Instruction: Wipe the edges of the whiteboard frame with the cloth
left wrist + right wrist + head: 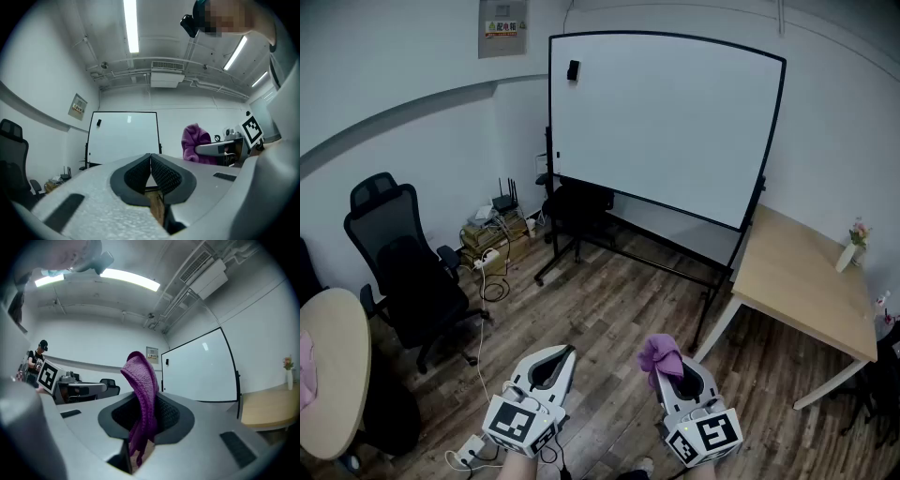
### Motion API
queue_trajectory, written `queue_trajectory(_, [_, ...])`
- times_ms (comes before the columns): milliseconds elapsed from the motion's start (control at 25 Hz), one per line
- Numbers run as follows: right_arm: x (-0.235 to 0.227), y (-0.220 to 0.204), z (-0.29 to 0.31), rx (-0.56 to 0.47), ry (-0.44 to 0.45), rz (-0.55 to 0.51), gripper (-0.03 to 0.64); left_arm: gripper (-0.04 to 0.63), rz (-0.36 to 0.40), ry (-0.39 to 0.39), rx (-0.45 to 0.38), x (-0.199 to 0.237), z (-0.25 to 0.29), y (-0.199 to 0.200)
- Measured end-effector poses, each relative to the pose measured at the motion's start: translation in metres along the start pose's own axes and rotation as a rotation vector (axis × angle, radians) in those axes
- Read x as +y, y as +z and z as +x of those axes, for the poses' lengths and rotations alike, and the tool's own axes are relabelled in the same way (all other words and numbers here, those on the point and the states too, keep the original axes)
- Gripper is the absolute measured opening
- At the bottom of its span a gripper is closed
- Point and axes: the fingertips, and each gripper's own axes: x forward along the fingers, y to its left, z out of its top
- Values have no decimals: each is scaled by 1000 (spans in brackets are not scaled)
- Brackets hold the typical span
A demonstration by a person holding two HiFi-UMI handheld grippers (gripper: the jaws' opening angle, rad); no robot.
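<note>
Cloth [661,354]: purple, clamped between the fingers of the right gripper [673,367]; a fold stands above them and a tail hangs below.
Left gripper [554,356]: fingers [164,173] pressed together, nothing between them.
Whiteboard [661,122]: on a wheeled stand across the room, well apart from both grippers; its black frame [550,112] runs all round.
Step in hand: probably closing in on the board; wiping not yet begun.
Doing it well: lead with the upstanding fold, lay it flat on one frame edge, run along it corner to corner, and keep the clamp firm so the cloth does not slip.
Containers: a white vase [846,257] on the table [797,281] beside the board holds a small sprig of flowers [860,230].
</note>
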Motion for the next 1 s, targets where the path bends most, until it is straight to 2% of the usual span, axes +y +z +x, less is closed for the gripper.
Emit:
queue_trajectory(560, [22,1,-2,-12,-16,4,78,17,-9,2,1,10,-21,1])
queue_trajectory(880, [33,1,7,-19,-7,46,78,17,-7,21,-16,29,-31,5])
queue_trajectory(1000, [32,0,12,-22,3,29,80,17,-18,31,-15,37,-28,0])
